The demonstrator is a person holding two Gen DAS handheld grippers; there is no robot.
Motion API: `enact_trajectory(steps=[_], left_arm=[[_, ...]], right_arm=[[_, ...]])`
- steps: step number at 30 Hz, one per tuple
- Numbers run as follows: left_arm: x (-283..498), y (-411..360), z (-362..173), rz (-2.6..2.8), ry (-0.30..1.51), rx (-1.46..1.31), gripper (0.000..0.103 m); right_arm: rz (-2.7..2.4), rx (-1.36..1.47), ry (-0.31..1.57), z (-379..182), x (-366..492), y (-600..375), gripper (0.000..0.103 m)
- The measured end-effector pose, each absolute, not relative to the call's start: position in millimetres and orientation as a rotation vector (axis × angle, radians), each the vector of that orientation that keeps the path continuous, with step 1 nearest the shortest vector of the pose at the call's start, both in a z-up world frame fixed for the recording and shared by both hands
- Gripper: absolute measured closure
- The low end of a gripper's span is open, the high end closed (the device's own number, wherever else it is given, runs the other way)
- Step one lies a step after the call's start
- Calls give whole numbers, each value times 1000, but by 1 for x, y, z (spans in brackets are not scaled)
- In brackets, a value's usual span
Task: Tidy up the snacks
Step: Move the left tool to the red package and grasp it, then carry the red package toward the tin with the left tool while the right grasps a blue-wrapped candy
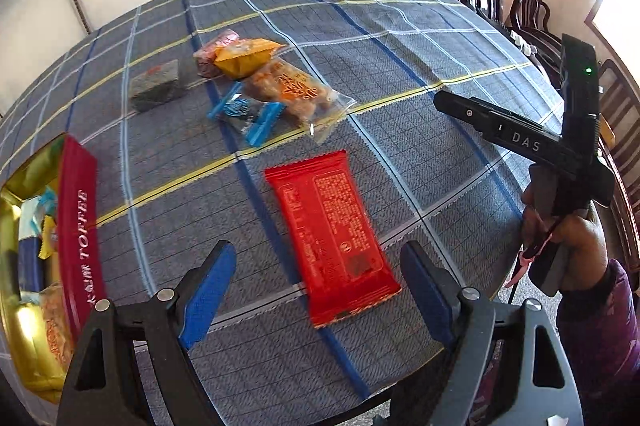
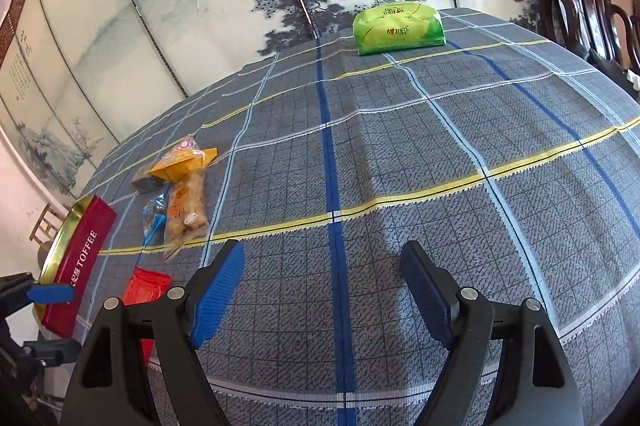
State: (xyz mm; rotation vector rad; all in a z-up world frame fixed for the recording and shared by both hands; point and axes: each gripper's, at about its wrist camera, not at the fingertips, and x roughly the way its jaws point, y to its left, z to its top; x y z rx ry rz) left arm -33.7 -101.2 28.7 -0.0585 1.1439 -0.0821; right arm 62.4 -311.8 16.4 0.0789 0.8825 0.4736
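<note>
Blue-padded fingers (image 1: 208, 298) of the left hand-held gripper (image 1: 320, 294) are standing wide apart, framing the near end of the red snack packet (image 1: 332, 234) at lower centre without pressing on it. Left of it, the red toffee tin (image 1: 78, 226) is sitting at the frame edge, holding wrapped snacks. Further up, loose snack packets (image 1: 276, 85) are lying clustered on the checked desk (image 1: 420, 105). The right hand-held gripper (image 2: 320, 294) is hanging spread and empty over bare cloth.

Loads of bare checked tablecloth (image 2: 400, 185) on the right side, easy to move through. Left is crowded: snack pile (image 1: 256, 81), red packet (image 1: 332, 234), and the toffee tin's (image 1: 80, 226) wall along the edge.
</note>
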Motion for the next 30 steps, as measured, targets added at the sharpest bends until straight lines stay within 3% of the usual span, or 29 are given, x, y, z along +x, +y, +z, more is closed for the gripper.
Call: enact_trajectory(steps=[8, 15, 20, 28, 29, 30], left_arm=[[-10, -117, 7, -58, 1180, 4, 37], [-10, -120, -4, -68, 1168, 1, 63], [-19, -114, 2, -44, 1163, -34, 64], [-66, -91, 53, -39, 1035, -112, 64], [-70, -88, 57, -36, 1028, -117, 64], [-74, -85, 61, -31, 1021, -121, 64]], right_arm=[[517, 127, 879, 16, 64, -316, 19], [536, 161, 874, 15, 65, -320, 19], [540, 169, 873, 15, 66, -320, 19], [529, 98, 892, 16, 65, -311, 19], [549, 76, 907, 17, 64, -306, 19], [587, 62, 920, 18, 64, -300, 26]])
